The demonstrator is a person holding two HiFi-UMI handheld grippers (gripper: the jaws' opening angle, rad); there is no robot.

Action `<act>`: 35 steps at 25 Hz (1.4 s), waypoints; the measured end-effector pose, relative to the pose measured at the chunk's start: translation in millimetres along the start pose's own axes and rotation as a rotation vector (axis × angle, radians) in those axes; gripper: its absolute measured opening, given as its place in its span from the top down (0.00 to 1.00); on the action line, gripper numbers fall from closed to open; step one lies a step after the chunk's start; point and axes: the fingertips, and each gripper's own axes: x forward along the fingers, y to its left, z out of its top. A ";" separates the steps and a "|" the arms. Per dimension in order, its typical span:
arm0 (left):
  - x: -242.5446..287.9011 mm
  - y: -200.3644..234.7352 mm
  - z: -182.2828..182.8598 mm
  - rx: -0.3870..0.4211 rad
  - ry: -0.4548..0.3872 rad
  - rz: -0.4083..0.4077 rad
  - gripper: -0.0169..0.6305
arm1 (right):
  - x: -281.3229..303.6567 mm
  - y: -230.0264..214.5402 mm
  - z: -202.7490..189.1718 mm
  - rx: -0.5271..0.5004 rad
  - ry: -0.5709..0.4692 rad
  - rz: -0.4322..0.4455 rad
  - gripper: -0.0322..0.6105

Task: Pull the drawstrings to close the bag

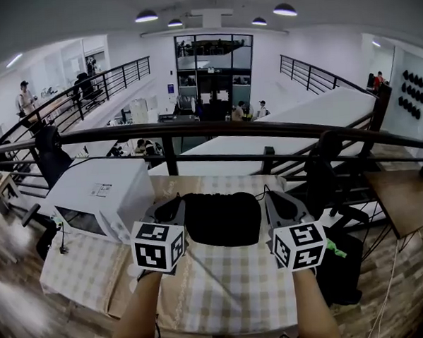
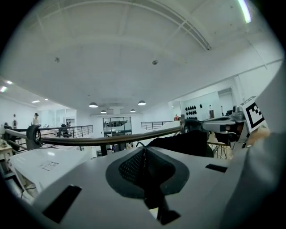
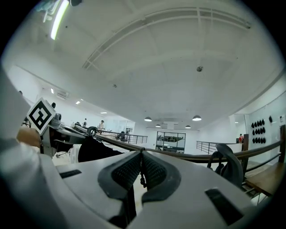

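Currently, item one, the black bag: it is hanging between the two grippers, over the far half of the checked tablecloth. Whether its base is touching the cloth cannot be told.

Item two, the left gripper: it is sitting just left of the bag, its marker cube facing the near side. In the left gripper view its jaws are pressing together on a dark cord, with the bag showing to its right.

Item three, the right gripper: it is sitting just right of the bag. In the right gripper view its jaws are clenching a thin black drawstring, which is dangling below the pads.

Item four, a white box-shaped appliance: it is standing on the table's far left, apart from the bag.

Item five, a dark railing: it is running across the far side, behind the table.
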 end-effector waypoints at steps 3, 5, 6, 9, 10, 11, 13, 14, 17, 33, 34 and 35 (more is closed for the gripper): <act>-5.7 -2.5 10.2 -0.012 -0.056 0.046 0.92 | -3.6 -3.6 6.3 0.013 -0.034 -0.015 0.91; -7.9 -5.0 14.7 -0.017 -0.076 0.065 0.92 | -6.9 -5.9 10.0 0.016 -0.053 -0.027 0.91; -9.0 -6.3 16.1 -0.016 -0.080 0.069 0.92 | -8.7 -6.9 10.9 0.020 -0.060 -0.031 0.91; -13.6 -8.5 19.1 -0.011 -0.080 0.067 0.92 | -13.9 -9.3 11.3 0.036 -0.066 -0.040 0.91; -15.4 -8.7 19.6 -0.010 -0.079 0.065 0.92 | -15.6 -9.9 10.9 0.038 -0.065 -0.043 0.91; -17.1 -8.8 19.7 -0.009 -0.078 0.064 0.92 | -17.2 -10.2 10.4 0.036 -0.064 -0.048 0.91; -20.1 -8.1 18.4 -0.010 -0.076 0.066 0.92 | -20.3 -10.4 9.4 0.024 -0.062 -0.062 0.91; -21.5 -7.5 17.5 -0.011 -0.076 0.068 0.92 | -21.8 -10.4 8.9 0.016 -0.061 -0.072 0.91; -25.5 -4.9 15.1 -0.011 -0.078 0.076 0.92 | -24.7 -10.9 7.7 0.004 -0.060 -0.099 0.91; -38.0 15.9 6.2 -0.040 -0.074 0.115 0.92 | -31.2 -25.8 -2.7 0.015 -0.028 -0.174 0.91; -38.0 16.8 4.8 -0.043 -0.072 0.116 0.92 | -31.9 -27.6 -4.3 0.020 -0.025 -0.180 0.91; -38.2 17.9 3.6 -0.047 -0.071 0.117 0.92 | -32.8 -29.9 -6.0 0.026 -0.022 -0.186 0.91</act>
